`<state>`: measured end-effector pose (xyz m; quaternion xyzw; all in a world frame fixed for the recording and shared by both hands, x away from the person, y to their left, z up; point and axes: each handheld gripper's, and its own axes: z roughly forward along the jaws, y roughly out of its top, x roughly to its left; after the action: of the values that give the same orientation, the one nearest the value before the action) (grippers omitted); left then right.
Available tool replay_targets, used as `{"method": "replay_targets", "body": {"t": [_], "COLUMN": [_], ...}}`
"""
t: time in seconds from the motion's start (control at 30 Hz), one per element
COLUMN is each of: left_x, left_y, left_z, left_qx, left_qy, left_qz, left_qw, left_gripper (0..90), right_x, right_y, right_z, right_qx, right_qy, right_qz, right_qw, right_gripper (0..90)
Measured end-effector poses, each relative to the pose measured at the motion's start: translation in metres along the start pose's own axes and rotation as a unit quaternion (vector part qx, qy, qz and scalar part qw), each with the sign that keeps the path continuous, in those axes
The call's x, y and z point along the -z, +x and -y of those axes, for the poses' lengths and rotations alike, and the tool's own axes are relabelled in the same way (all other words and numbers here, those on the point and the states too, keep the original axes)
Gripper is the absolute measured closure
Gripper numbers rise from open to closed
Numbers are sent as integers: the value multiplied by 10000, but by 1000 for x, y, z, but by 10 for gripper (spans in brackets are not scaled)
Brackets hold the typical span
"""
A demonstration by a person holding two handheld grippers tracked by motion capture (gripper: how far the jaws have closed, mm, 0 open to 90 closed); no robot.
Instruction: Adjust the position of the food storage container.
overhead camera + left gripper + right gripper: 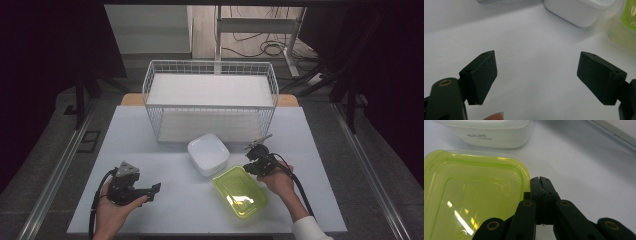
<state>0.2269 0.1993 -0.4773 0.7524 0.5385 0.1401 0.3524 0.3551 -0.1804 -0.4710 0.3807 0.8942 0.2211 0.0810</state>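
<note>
Looking down, the high view has the green container [240, 191] on the table [150, 150] beside the white container [208, 154], the right gripper [251, 156] at its far corner, the left gripper [156, 188] well apart. Left gripper view: jaws wide apart over bare table. Right gripper view: jaws pressed together, nothing between, just beside the green lid's rim; it alone shows lettering on the white container.

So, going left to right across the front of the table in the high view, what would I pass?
left gripper → white container → green container → right gripper
</note>
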Motion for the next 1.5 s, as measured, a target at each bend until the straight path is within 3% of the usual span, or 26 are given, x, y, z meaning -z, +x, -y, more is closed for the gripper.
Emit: {"method": "replay_targets", "body": {"t": [0.37,0.6,0.77,1.03,1.2,1.3,1.43,1.47,1.5], "left_x": [-8,-12,-13,-13,-14,-15,-15,-16,-16], "left_y": [-1,-1,-1,-1,-1,-1,-2,-2,-2], "left_z": [-4,-5,-4,-4,-3,-4,-4,-5,-5], "left_qx": [-57,-86,-66,-66,-82,-71,-81,-83,-83], "left_qy": [43,90,113,128,159,173,169,169,169], "left_qz": [61,91,103,110,131,137,146,154,154], "left_qw": [10000,9999,9999,9998,9998,9997,9997,9997,9997], "left_gripper": [161,160,160,160,160,160,160,160,160], "right_x": [-9,-16,-19,-14,7,27,39,44,44], "right_y": [25,50,55,52,37,25,19,15,15], "right_z": [-13,-20,-23,-21,-11,6,24,39,39], "right_qx": [495,974,1091,1063,734,534,352,204,204], "right_qy": [60,-19,-78,-90,-236,-345,-281,-226,-226], "right_qz": [0,-197,-239,-256,-139,-47,21,66,66], "right_qw": [9988,9950,9937,9940,9969,9980,9990,9995,9995], "right_gripper": [890,890,890,890,890,890,890,890,890]}}
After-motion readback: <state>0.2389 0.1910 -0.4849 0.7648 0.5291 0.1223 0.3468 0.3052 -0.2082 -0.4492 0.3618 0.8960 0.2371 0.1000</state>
